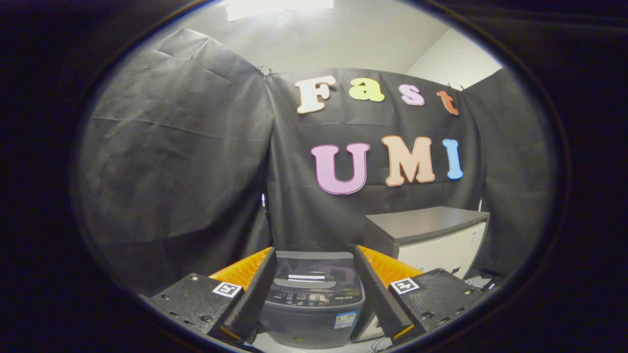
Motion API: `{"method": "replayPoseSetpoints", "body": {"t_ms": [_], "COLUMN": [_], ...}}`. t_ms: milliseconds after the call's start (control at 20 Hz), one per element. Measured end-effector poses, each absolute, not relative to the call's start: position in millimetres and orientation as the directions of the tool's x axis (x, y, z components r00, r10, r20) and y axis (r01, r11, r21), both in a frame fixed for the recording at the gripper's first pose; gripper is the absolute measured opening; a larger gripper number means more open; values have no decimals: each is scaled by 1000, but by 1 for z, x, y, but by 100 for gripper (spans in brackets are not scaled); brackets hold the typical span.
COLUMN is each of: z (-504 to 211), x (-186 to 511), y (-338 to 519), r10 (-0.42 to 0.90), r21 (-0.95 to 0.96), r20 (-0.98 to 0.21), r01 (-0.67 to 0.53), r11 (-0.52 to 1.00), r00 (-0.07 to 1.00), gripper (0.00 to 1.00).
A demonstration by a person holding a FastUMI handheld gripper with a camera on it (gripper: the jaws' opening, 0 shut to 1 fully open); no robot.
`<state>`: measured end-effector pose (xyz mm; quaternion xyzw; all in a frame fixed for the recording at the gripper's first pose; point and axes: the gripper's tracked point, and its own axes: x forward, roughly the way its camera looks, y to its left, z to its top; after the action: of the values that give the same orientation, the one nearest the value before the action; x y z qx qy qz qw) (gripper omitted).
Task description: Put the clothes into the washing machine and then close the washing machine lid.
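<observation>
A small dark grey top-loading washing machine [312, 304] stands just ahead of my gripper [314, 289], showing in the gap between the two fingers. Its tinted lid [310, 267] lies flat and shut, with a control panel below it toward me. My fingers are spread wide apart and nothing sits between them. I see no clothes in this view.
A low cabinet [431, 235] with a grey top and white front stands to the right of the machine, against the black cloth wall. Cables [483, 282] lie on the floor by its right side. The black cloth closes off the back and the left.
</observation>
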<state>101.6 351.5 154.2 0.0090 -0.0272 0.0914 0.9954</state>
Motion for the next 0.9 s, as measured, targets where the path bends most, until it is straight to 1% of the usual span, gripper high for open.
{"method": "replayPoseSetpoints", "body": {"t_ms": [200,300,500,900], "z": [148,148,148,152], "x": [89,83,83,79], "y": [324,305,292,307], "r10": [161,124,108,157], "r21": [2,-13,16,19], "r20": [34,40,46,81], "r01": [-161,-123,-109,-159], "r11": [987,992,994,987], "r00": [986,992,993,984], "gripper": [95,95,95,95]}}
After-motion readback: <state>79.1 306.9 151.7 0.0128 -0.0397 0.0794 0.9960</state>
